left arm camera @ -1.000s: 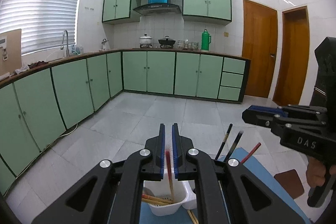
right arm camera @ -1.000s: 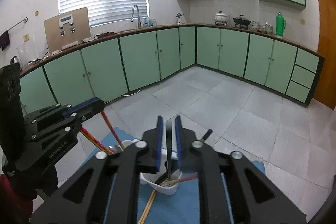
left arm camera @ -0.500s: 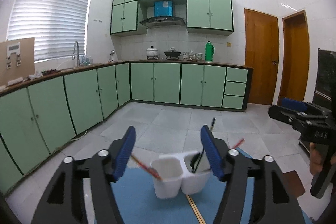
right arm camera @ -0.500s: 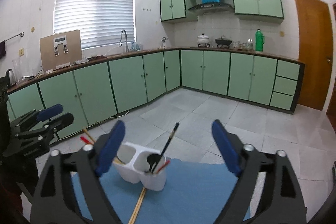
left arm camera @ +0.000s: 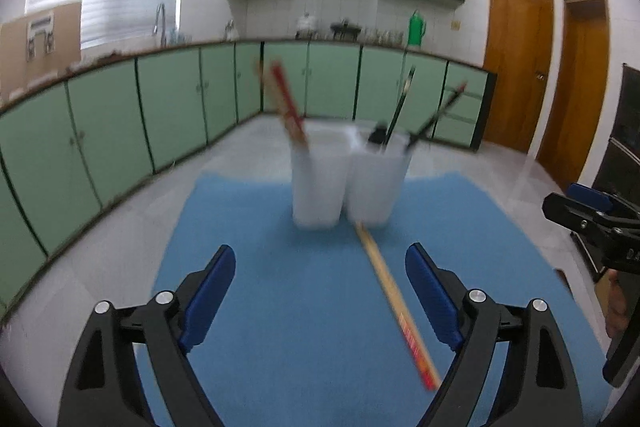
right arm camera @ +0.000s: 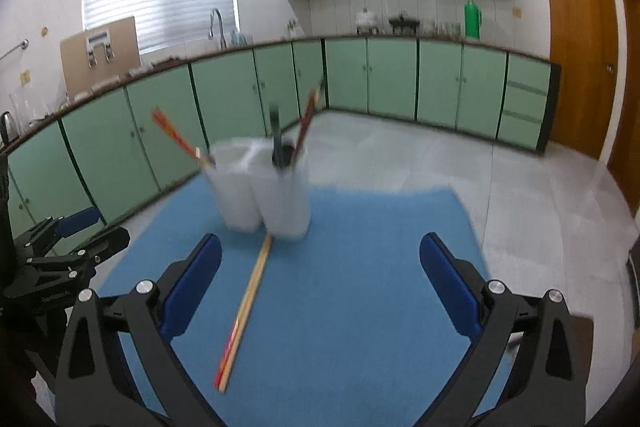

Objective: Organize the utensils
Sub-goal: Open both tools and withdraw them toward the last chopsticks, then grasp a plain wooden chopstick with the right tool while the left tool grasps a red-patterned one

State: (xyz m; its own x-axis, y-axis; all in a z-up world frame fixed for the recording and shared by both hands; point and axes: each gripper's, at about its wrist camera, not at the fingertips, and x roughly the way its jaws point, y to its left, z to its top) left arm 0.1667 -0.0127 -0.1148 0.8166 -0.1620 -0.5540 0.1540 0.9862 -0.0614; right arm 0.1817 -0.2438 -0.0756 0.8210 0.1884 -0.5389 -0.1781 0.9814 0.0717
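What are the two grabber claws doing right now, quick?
Left gripper: open, holding nothing, above the blue mat.
Right gripper: open, holding nothing, with the long wooden chopsticks lying on the mat between its fingers.

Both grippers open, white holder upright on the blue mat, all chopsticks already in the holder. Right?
Not quite. One pair of chopsticks lies loose on the blue mat in front of the white holder, clear in both wrist views. The left gripper and right gripper are open, and the holder stands upright.

Green thermos (left arm camera: 416, 27) on kitchen counter (left arm camera: 200, 45)
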